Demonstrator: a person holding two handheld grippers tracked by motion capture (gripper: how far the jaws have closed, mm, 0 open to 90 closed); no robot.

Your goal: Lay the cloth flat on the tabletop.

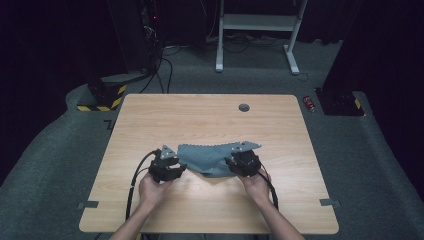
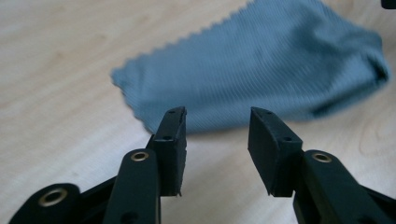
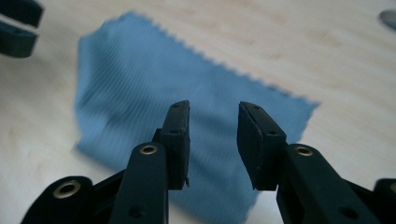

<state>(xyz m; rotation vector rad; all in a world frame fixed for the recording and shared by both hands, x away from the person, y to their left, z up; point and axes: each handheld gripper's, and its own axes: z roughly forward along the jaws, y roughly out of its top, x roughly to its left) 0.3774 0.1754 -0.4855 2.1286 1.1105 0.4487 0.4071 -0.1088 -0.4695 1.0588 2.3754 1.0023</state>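
Plainly, nothing readable is printed on the blue-grey cloth [image 1: 212,159], which lies folded on the wooden bench [image 1: 210,117], a little nearer than the bench's middle, with a zigzag-cut edge along its far side. No container stands on the bench; a small round grommet [image 1: 244,107] is set in the wood well beyond the cloth.

Just left of the cloth, the left tongs [image 1: 176,169] are held low over the wood, jaws parted with bare bench showing between the pads, short of the cloth's near corner. Just right of the cloth, the right tongs [image 1: 233,164] also stand parted, held over the cloth's end, their pads not pressing on it.

Both forearms come in from the near edge, angled inward toward the cloth, hands wrapped around the tong bodies, cables trailing back.
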